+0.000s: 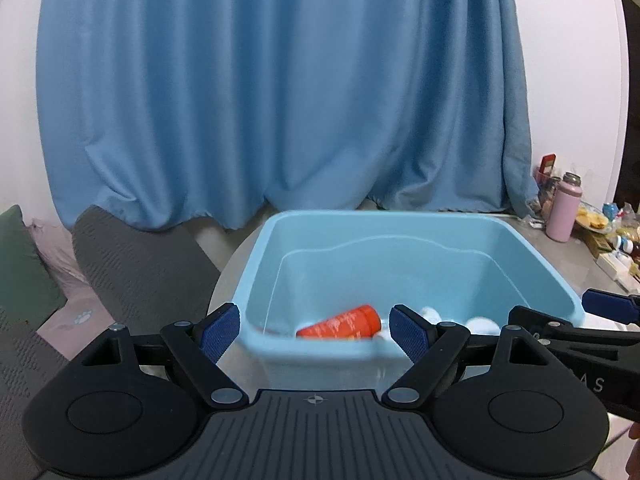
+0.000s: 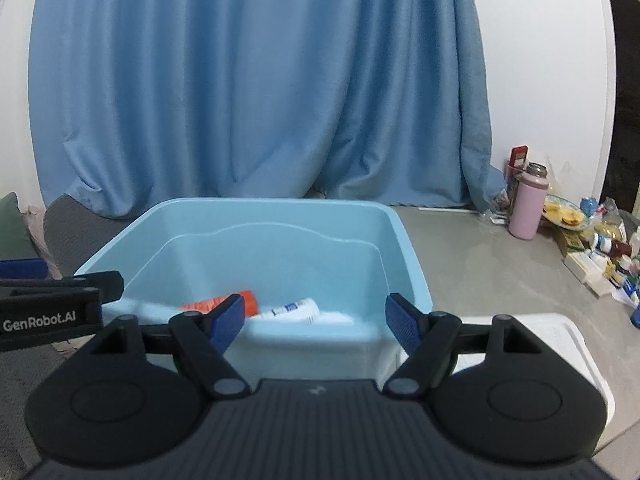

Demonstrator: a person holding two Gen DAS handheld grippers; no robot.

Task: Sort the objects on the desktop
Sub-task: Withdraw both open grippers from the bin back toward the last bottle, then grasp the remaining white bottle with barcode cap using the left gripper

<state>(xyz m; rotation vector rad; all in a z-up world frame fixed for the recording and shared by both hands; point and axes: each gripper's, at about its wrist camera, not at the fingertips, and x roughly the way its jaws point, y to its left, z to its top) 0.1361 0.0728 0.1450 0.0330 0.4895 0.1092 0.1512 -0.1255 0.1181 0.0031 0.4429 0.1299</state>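
Orange tube (image 1: 340, 323) lies on its side on the floor of the light-blue bin (image 1: 400, 224), beside a white tube (image 2: 294, 310). Bin sits on the grey worktop (image 2: 480, 264), near its left edge. Left tool (image 1: 316, 330) and right tool (image 2: 314, 320) hover at the bin's near rim, fingers spread apart, holding nothing. Pink bottle (image 2: 527, 208) stands toward the far right corner.

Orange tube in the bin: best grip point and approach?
The orange tube lies on its side on the floor of the blue bin, near the front wall. Probably come straight down from above and close across its mid-body; the walls block a side approach. Both grippers are open and empty.
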